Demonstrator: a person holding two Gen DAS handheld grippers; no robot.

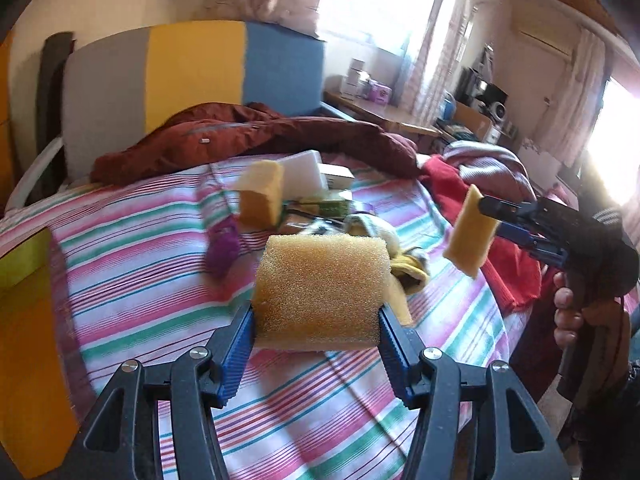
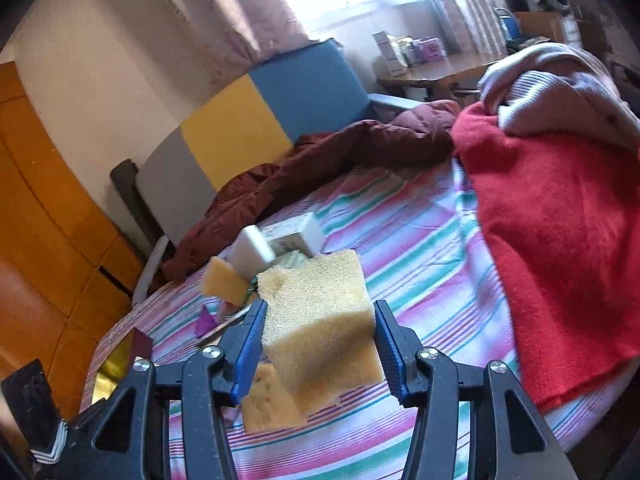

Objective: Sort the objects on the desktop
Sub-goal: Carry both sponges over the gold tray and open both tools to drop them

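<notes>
From the left: a yellow sponge (image 1: 260, 196) stands on the striped bed (image 1: 132, 280) beside a white block (image 1: 304, 172), probably where like things are being gathered. The left claw (image 1: 318, 320) pinches a second sponge (image 1: 322, 288) across its sides, clear of the bed. The right claw (image 2: 318, 344) grips a third sponge (image 2: 320, 328). Three yellow sponges, one white block, two small boxes (image 1: 338, 176).

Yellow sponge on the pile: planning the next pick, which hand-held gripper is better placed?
Left hand-held gripper, probably: the pile sponge lies nearly straight ahead. Each grips a sponge, though.
</notes>
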